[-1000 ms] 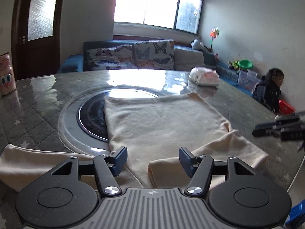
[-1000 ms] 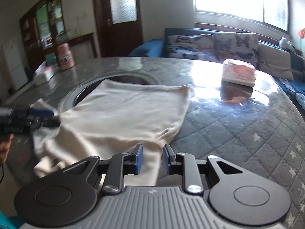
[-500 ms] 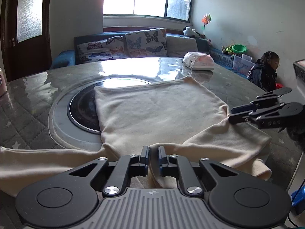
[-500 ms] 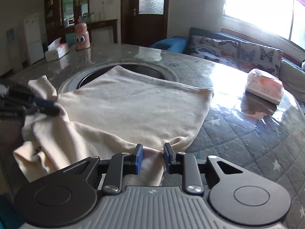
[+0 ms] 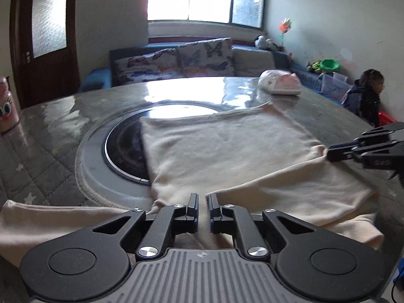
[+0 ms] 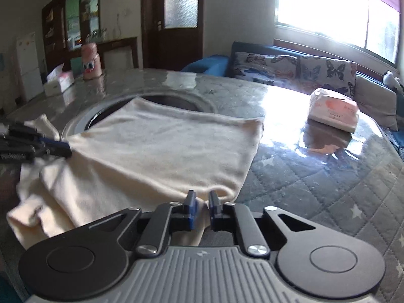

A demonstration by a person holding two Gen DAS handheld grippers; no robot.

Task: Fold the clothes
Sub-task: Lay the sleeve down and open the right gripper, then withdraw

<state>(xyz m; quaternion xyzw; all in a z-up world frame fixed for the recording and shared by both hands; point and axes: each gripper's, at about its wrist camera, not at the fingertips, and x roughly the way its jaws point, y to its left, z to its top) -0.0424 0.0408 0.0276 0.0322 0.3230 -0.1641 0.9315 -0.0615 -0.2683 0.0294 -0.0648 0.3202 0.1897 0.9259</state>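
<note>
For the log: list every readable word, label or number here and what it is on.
No text can be read.
White print on the left gripper side: too blurred.
Red print on the white tissue pack: too blurred.
Pink cartoon-faced bottle: a face only, no words.

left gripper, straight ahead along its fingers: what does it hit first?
The left gripper is shut on the cream garment, so going forward it just pushes more of that cloth; beyond that, probably the black round inset, though depth is unclear.
</note>
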